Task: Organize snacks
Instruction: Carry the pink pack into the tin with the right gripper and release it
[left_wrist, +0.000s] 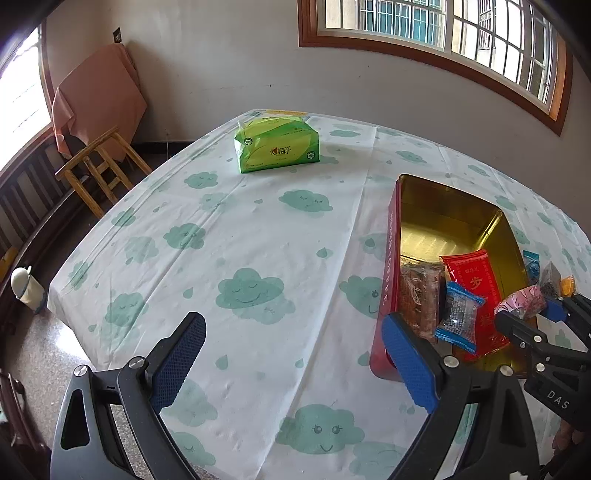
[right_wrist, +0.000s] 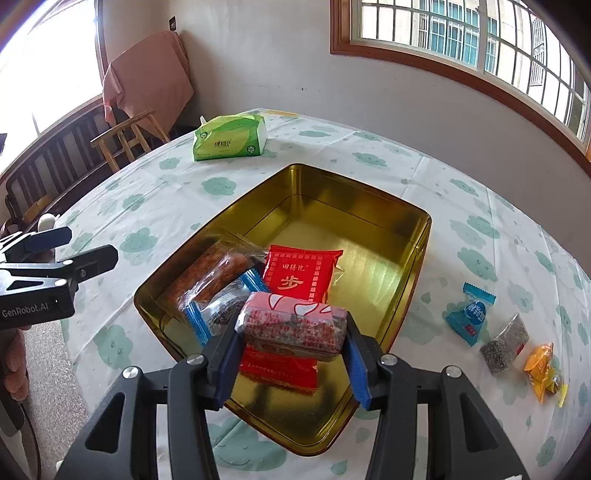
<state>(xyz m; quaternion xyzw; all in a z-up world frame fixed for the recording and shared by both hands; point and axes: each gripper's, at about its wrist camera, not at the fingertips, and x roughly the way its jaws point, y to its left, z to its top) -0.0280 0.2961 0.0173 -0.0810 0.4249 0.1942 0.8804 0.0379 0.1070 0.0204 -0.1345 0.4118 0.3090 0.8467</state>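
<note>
The right gripper (right_wrist: 291, 354) is clenched on a pink snack packet (right_wrist: 291, 326), its blue pads pressing the packet's two ends and holding it crosswise above the near part of the gold tin (right_wrist: 373, 206). Directly beneath the packet, inside the tin, lie a red packet (right_wrist: 301, 275), a blue-edged clear packet (right_wrist: 225, 308) and a long clear packet of brown snacks (right_wrist: 212, 275), all crowded toward the tin's near left corner; the far half of the tin is bare gold metal. Seen from the left wrist, the tin's outer wall is red (left_wrist: 388, 273). The left gripper (left_wrist: 291, 354) hangs released over the cloud-print tablecloth (left_wrist: 258, 229) just left of the tin, its fingers spread wide with nothing between them. To the right of the tin, on the cloth, lie a blue candy wrapper (right_wrist: 469, 314), a small packet of dark grainy contents (right_wrist: 506, 343) and an orange packet (right_wrist: 543, 369); what the orange one holds is hard to make out at the fisheye's edge. A green tissue pack (right_wrist: 229, 138) sits at the far side of the table, well apart from the tin. Beyond the table stands a wooden stool (left_wrist: 99, 166), and a pink cloth (left_wrist: 98, 96) hangs by the wall.
</note>
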